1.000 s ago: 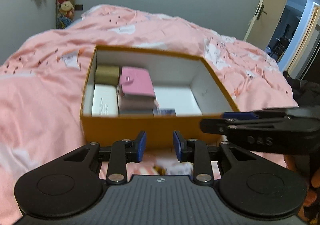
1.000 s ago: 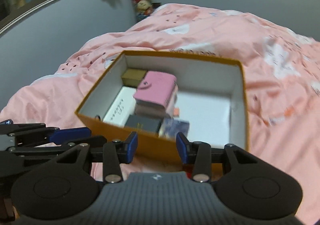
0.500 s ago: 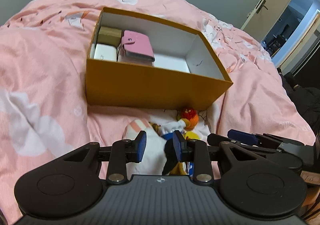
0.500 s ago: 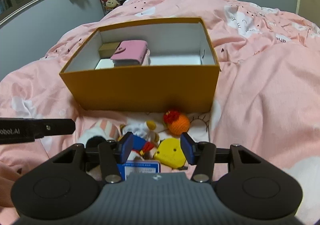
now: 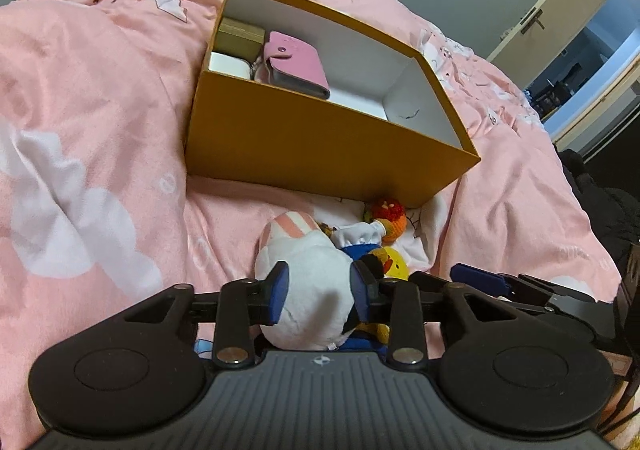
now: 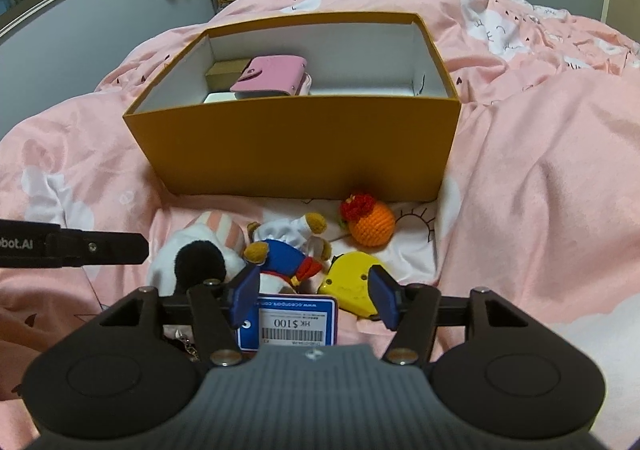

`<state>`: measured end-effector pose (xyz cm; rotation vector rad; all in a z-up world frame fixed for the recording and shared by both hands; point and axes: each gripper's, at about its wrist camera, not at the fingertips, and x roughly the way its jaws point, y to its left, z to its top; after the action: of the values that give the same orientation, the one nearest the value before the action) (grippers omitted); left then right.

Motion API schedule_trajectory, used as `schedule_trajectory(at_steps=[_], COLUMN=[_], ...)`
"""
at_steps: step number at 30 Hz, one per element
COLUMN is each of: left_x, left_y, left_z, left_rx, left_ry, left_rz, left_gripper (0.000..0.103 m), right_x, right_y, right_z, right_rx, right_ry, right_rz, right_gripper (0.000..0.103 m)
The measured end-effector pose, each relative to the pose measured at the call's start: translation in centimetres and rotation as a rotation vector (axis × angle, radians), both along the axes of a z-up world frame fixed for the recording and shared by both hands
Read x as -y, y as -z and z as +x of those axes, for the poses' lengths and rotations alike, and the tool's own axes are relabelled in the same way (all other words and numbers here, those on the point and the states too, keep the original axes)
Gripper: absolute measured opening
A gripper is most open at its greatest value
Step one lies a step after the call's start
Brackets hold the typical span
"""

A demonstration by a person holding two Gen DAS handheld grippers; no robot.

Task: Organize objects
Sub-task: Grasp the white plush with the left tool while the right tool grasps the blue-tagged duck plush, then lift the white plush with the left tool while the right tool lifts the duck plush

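Close up, the left tool (image 5: 318, 292) has just been opening, its blue pads straddling a white plush (image 5: 312, 290) without clearly pressing it. The right tool (image 6: 314, 295), jaws also just widening, hangs released over a blue card (image 6: 296, 320) and yellow tape measure (image 6: 352, 280). Beyond, on the pink bed (image 6: 540, 170), an orange box (image 6: 300, 146) holds a pink wallet (image 6: 272, 80).

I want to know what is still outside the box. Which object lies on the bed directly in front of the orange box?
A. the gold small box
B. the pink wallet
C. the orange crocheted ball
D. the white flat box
C: the orange crocheted ball lies on the pink bedding by the orange box front wall, while the pink wallet is inside.
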<state>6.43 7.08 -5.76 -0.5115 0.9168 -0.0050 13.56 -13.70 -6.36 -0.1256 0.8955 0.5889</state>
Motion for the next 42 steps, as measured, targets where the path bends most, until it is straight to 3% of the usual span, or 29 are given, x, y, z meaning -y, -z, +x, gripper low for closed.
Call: schedule_trajectory(at_steps=[6, 10, 20, 23, 26, 30, 35, 42], left_x=[0.9, 2.4, 6.3, 6.6, 5.9, 4.2, 2.6, 1.3], left_y=[0.2, -0.3, 0.9, 1.4, 1.9, 1.8, 1.5, 1.1], left_z=[0.2, 0.6, 2.0, 2.1, 2.5, 2.2, 1.4, 0.9], left_rx=[0.001, 0.029, -0.019, -0.022, -0.031, -0.037, -0.045, -0.054], left_ry=[0.031, 0.11, 0.232, 0.247, 0.224, 0.178, 0.152, 0.102], left_rz=[0.031, 0.074, 0.344, 0.376, 0.36, 0.282, 0.222, 0.205], left_gripper=[0.049, 0.053, 0.053, 0.055, 0.061, 0.058, 0.052, 0.048], right_x=[-1.1, -1.1, 0.8, 0.6, 0.4, 0.0, -1.7, -3.9], right_y=[0.6, 1.0, 0.5, 0.3, 0.1, -0.7, -1.7, -0.6], right_z=[0.0, 0.1, 1.1, 0.8, 0.5, -0.3, -1.9, -2.9], right_rx=[0.001, -0.009, -0.001, 0.013, 0.031, 0.067, 0.099, 0.053], right_ry=[-0.034, -0.027, 0.091, 0.082, 0.075, 0.045, -0.065, -0.166], right_rz=[-0.022, -0.024, 0.0, -0.01, -0.018, -0.026, -0.04, -0.101], right_gripper=[0.063, 0.063, 0.061, 0.061, 0.061, 0.061, 0.051, 0.048])
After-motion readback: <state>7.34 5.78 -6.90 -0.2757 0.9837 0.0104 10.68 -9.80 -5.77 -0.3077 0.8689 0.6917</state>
